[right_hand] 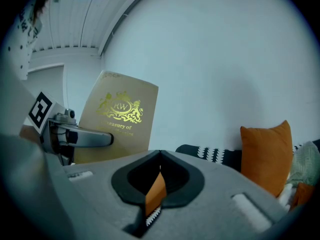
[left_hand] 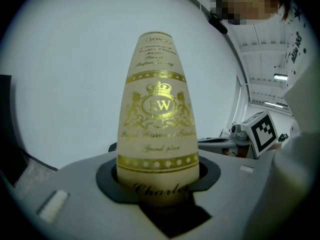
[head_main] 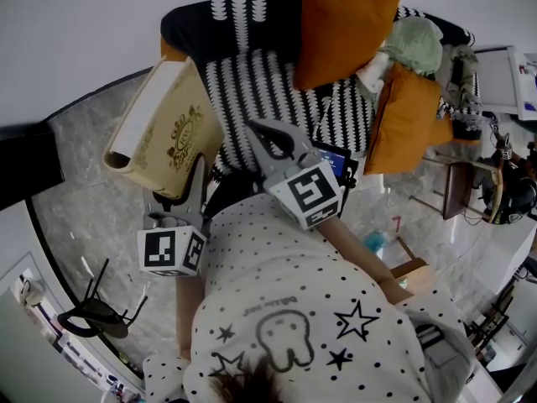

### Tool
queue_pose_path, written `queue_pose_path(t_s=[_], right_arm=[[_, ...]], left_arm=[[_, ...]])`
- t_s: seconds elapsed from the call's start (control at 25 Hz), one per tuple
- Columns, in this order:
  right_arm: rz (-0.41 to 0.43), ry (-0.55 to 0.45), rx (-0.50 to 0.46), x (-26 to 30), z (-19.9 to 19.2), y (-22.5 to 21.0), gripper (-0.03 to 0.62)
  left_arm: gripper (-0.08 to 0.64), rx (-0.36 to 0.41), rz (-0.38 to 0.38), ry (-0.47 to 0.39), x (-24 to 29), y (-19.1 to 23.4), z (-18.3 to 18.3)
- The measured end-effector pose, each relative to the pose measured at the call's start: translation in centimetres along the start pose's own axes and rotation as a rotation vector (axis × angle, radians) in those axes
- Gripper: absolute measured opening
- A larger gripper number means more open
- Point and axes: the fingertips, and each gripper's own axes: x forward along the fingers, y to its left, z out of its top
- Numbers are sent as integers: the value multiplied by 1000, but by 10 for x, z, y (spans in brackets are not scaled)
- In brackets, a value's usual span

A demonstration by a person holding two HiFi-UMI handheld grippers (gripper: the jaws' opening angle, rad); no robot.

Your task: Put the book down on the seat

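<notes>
Left gripper view: my left gripper (left_hand: pixel 157 186) is clamped on the cream hardback book (left_hand: pixel 157 114) with a gold crest stamped on it. The book's lower end sits in the dark notch between the jaws, pressed from both sides. The spine faces the camera and rises nearly upright against the pale wall. The marker cube of my right gripper (left_hand: pixel 263 131) shows at the right.

Head view: my left gripper (head_main: pixel 197 170) grips the book (head_main: pixel 164 124) at its lower edge. The book tilts to the left above the grey marbled floor (head_main: pixel 92 191). It is just beside the front left corner of the black-and-white patterned seat (head_main: pixel 260 82) and is not resting on the seat cushion. My right gripper (head_main: pixel 256 128) points at the seat front with its jaws drawn together to a point. Two orange cushions (head_main: pixel 344 28) lean against the seat back.

Right gripper view: the jaws of my right gripper (right_hand: pixel 160 154) meet at their tips with nothing between them. A sliver of orange cushion and seat pattern shows through the gap behind the tips. The book (right_hand: pixel 120 119) stands to the left in the grip of my left gripper (right_hand: pixel 75 134), well apart from these jaws.
</notes>
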Motion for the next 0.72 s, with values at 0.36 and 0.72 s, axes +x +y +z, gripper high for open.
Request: queue_pose_path(t_s=[0.36, 0.72], right_arm=[[0, -2, 2, 0, 0, 1, -3], [-25, 0, 10, -3, -1, -6, -3]], left_arm=[[227, -16, -1, 36, 0, 1, -6], [227, -36, -13, 98, 6, 6, -18]])
